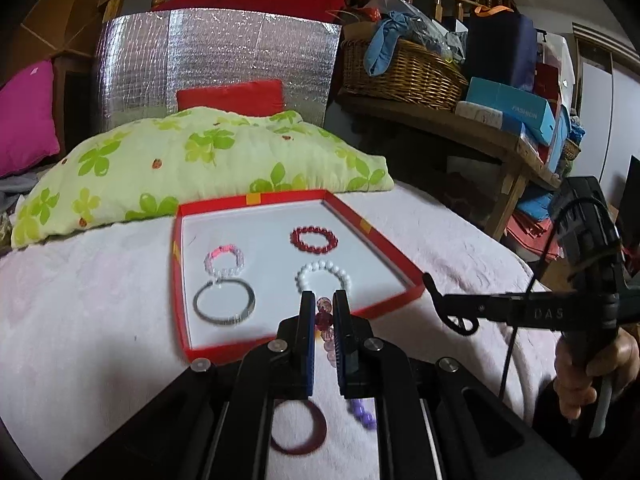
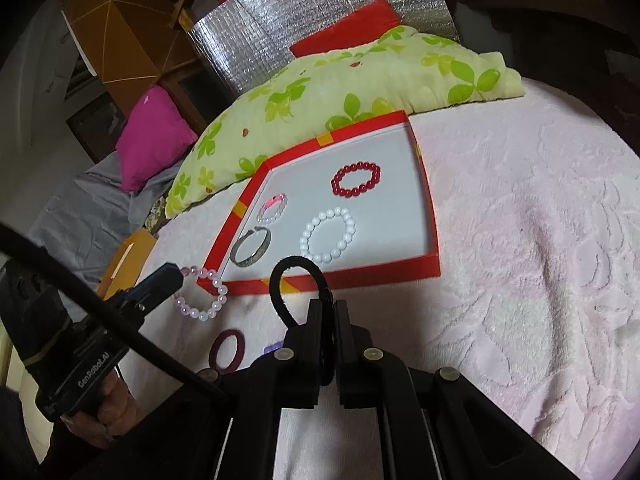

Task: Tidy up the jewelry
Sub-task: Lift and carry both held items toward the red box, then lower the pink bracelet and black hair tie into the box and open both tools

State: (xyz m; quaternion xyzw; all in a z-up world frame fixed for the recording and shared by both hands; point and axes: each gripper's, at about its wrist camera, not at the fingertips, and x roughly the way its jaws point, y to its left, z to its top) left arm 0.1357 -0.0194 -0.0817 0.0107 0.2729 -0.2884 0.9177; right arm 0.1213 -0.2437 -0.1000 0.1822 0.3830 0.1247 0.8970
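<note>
Nearest the lens in the left wrist view: the left gripper [image 1: 324, 300], jaws closed on a pink bead bracelet [image 1: 325, 320] that hangs between the pads just short of the red tray's [image 1: 394, 308] near rim. From the right wrist view the same bracelet [image 2: 202, 296] dangles off the left gripper's tip [image 2: 170, 276] beside the tray's near left corner.

Right gripper [image 2: 326, 308] — jaws closed on a black hair tie [image 2: 294, 276], its loop standing up in front of the tray's near rim [image 2: 352, 274].

Already inside the tray: red bead bracelet [image 1: 314, 238] toward the far side, white bead bracelet [image 1: 323, 278] near the front rim, a small pink bracelet [image 1: 224, 260] and a grey bangle [image 1: 224, 304] on the left half.

Still outside the tray, on the pale blanket [image 1: 80, 320] before its near rim: a maroon ring [image 1: 298, 426] and purple beads [image 1: 362, 410].

Step in hand, as I judge it: carrying two pieces toward the tray — both lifted, neither yet placed. Next move calls for clearing the rim, finding bare floor (centre looks free) and releasing without dropping onto the white bracelet.
</note>
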